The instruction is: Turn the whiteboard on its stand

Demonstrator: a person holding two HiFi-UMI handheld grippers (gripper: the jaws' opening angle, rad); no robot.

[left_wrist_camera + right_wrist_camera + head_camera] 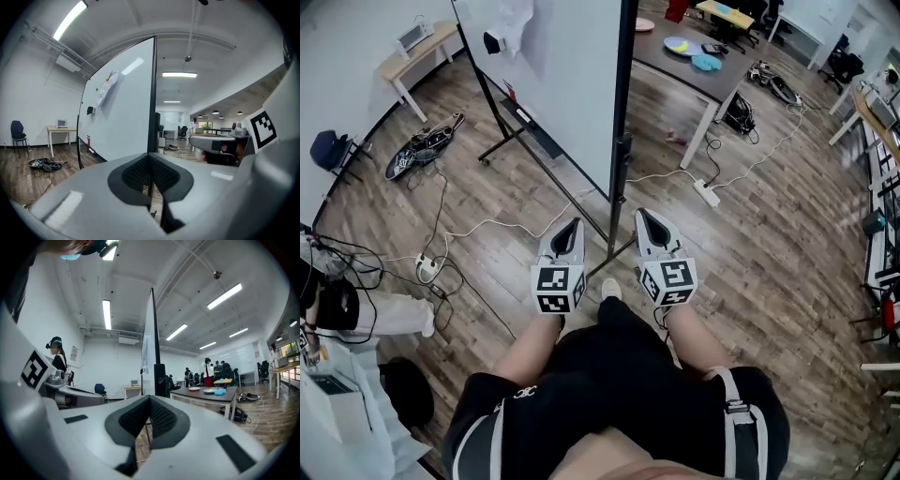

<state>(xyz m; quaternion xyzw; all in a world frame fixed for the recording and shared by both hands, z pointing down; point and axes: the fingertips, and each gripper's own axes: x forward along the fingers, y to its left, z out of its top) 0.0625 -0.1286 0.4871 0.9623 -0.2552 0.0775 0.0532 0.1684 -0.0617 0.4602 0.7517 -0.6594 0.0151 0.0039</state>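
The whiteboard (553, 84) stands upright in its black rolling stand, its near side post (623, 122) straight ahead of me. A white cloth and a black eraser cling to its face (122, 108). In the right gripper view the board (149, 352) shows almost edge-on. My left gripper (574, 225) and right gripper (645, 217) hover side by side just short of the post's foot, one on each side of it. Both are shut with nothing between the pads and touch nothing. The left jaws (149, 157) and the right jaws (150, 399) meet at their tips.
A dark table (694, 56) with plates stands behind the board to the right, a power strip (708, 194) and cables on the floor beside it. A bag (422, 145), a small table (417, 52) and a chair (328, 150) are at left. People stand far back (220, 371).
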